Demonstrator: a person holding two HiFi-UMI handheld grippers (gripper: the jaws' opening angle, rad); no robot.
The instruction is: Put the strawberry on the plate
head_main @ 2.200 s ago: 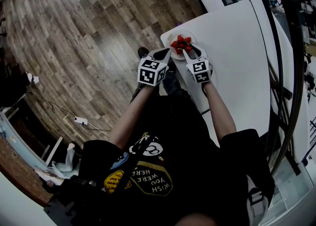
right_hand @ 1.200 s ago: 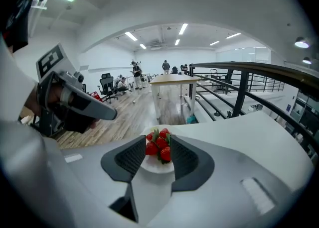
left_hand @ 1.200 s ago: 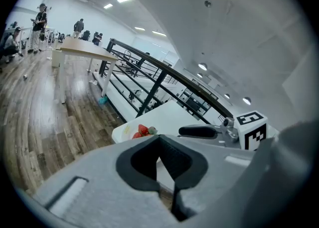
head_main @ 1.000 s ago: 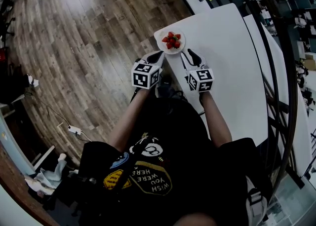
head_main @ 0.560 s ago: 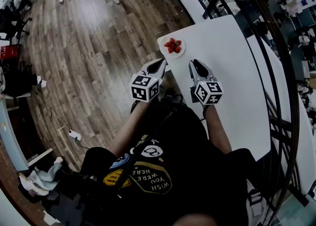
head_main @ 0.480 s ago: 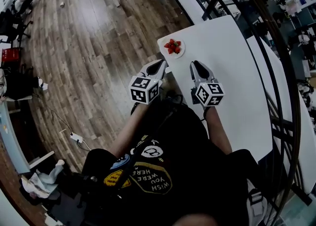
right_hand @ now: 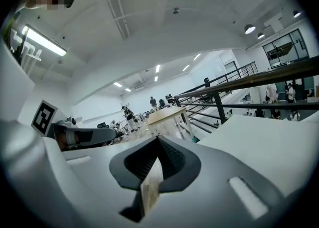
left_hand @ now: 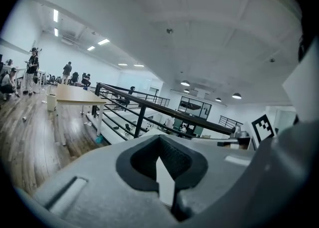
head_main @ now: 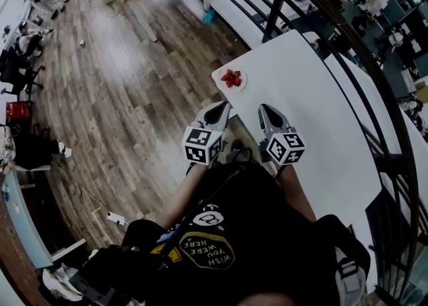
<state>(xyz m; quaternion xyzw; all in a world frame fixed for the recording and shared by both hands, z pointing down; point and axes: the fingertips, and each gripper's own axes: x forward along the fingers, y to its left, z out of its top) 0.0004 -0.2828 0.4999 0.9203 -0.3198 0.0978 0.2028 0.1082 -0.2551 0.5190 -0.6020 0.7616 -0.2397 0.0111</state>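
Observation:
Several red strawberries lie together on a small white plate at the near left corner of the white table. Both grippers are held close to the person's chest, well short of the plate. My left gripper is off the table's left edge, over the floor, jaws shut and empty. My right gripper hangs above the table's near edge, also shut with nothing in it. The left gripper and the right gripper in their own views point up at the room, pads together; plate and fruit are hidden there.
A black metal railing runs along the far side of the table. Wood floor lies to the left. A wooden table and several people stand far off in the hall.
Both grippers have drawn back from the plate toward the person and tilted upward. The right gripper's jaws, open a second ago, have shut on nothing. The strawberries stay on the plate.

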